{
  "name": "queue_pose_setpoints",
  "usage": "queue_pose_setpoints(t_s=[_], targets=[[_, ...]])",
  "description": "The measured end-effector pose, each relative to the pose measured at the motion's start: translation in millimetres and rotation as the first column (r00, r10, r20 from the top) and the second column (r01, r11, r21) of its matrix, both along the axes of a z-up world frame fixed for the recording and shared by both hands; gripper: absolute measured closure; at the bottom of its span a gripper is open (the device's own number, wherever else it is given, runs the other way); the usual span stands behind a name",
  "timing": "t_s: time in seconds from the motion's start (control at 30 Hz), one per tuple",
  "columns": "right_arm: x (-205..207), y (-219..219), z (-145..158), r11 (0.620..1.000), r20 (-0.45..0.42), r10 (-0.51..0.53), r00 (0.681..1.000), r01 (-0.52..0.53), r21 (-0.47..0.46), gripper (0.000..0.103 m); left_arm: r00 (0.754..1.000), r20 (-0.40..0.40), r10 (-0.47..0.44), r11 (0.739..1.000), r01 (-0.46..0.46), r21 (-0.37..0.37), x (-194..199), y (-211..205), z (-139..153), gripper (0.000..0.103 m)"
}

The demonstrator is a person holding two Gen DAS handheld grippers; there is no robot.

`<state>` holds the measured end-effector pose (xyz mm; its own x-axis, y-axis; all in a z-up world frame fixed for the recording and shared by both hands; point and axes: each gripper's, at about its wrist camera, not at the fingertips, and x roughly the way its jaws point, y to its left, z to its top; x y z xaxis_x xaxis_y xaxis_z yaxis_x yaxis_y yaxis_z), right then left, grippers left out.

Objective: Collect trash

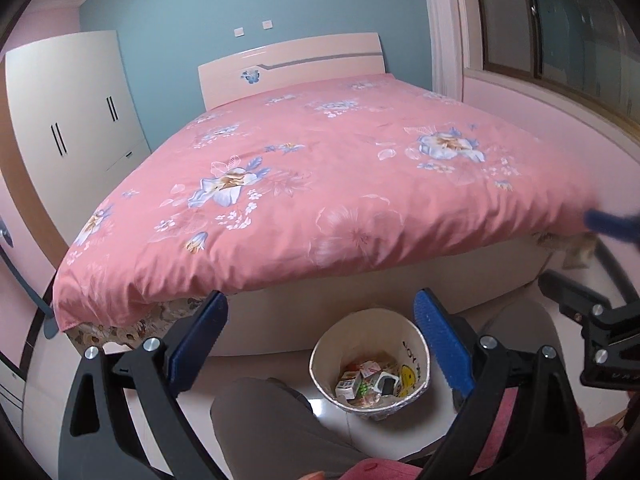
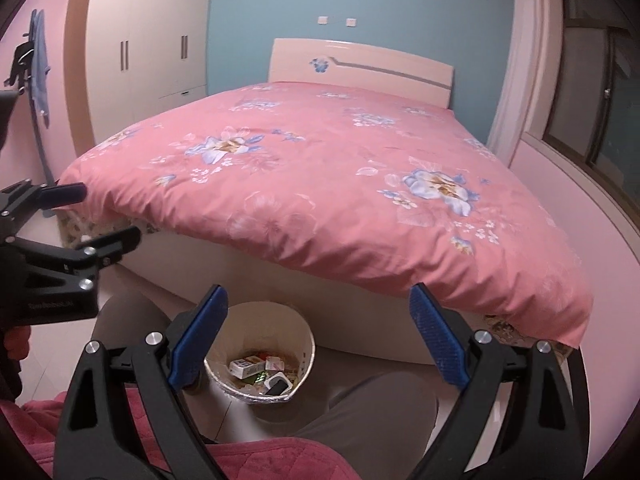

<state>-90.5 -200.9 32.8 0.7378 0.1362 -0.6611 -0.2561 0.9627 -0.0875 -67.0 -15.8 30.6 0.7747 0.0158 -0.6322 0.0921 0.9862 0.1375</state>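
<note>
A white paper bin [image 1: 360,332] stands on the floor at the foot of the bed, between the person's knees. It holds several pieces of trash [image 1: 368,384]: small cartons, wrappers and a dark flat item. My left gripper [image 1: 320,300] hangs above it, open and empty. In the right wrist view the same bin [image 2: 256,320] and trash [image 2: 260,372] lie below my right gripper [image 2: 318,294], also open and empty. The left gripper [image 2: 100,216] shows at that view's left edge, and the right gripper [image 1: 580,252] at the other view's right edge.
A bed with a pink floral cover [image 1: 340,184] fills the middle; nothing lies on the cover. Grey-trousered legs [image 1: 264,420] and a red quilted garment [image 2: 260,460] sit at the bottom. A white wardrobe [image 2: 148,40] stands left, a window [image 1: 560,20] right.
</note>
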Motion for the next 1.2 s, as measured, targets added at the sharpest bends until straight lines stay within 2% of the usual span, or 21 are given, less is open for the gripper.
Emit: queue_pose_setpoints(t_s=[0.2,0.37,0.6,1.2], targets=[[-6.5,-5.1,-1.8,0.998,-0.010,-0.022,1.000,0.022,0.065,0.013,1.000,0.013,-0.008,1.000,0.008,0.010,-10.3,-4.4,-1.3,0.007],[-8.8,-4.5,-4.7,0.996,-0.023,-0.033,0.999,0.035,0.082,0.013,1.000,0.016,-0.010,1.000,0.010,0.012,-15.8,-5.3,-2.9,0.007],[-14.2,0.6,-2.6,0.998,0.013,-0.027,1.000,0.026,0.064,0.013,1.000,0.019,-0.007,1.000,0.006,0.029,-20.3,-7.0,-5.1,0.007],[-12.7,1.9,-9.8,0.996,-0.019,-0.036,0.999,0.037,0.076,0.013,1.000,0.002,-0.007,0.999,0.007,0.036,-20.0,-7.5,-10.6,0.007]])
